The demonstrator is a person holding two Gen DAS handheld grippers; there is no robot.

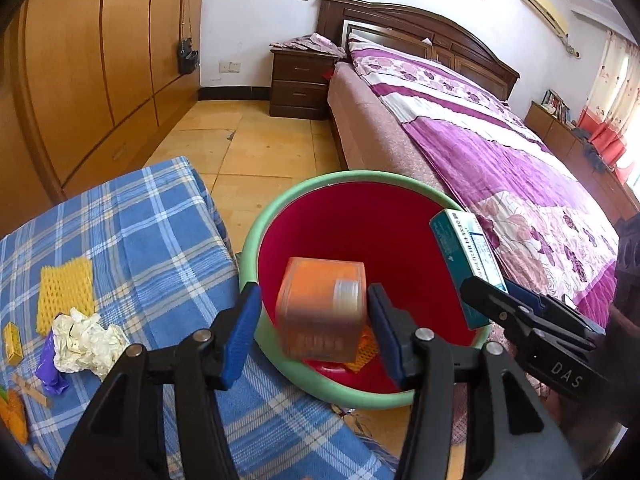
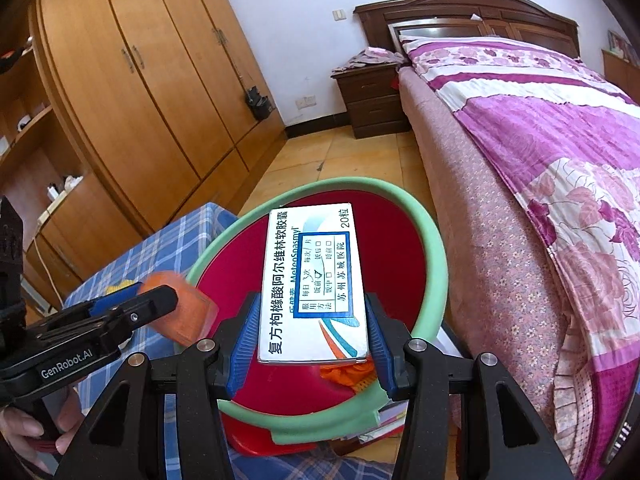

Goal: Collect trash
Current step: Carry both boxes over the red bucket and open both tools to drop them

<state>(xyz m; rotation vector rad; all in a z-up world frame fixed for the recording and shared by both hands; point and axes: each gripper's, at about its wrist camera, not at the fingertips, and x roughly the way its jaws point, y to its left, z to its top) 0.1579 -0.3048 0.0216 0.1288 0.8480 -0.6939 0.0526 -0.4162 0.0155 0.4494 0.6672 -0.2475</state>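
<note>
Over the red bin with a green rim my left gripper stands open. A blurred orange translucent box sits between its blue pads with a gap on each side. My right gripper is shut on a white and teal medicine box, held above the bin's green rim; this medicine box also shows in the left wrist view. Orange netting lies in the bin. On the blue plaid table lie a yellow foam net, crumpled white paper and a purple wrapper.
A bed with a purple floral cover runs along the right, close to the bin. A wooden wardrobe lines the left wall and a dark nightstand stands at the back. A hand holds the left gripper's handle.
</note>
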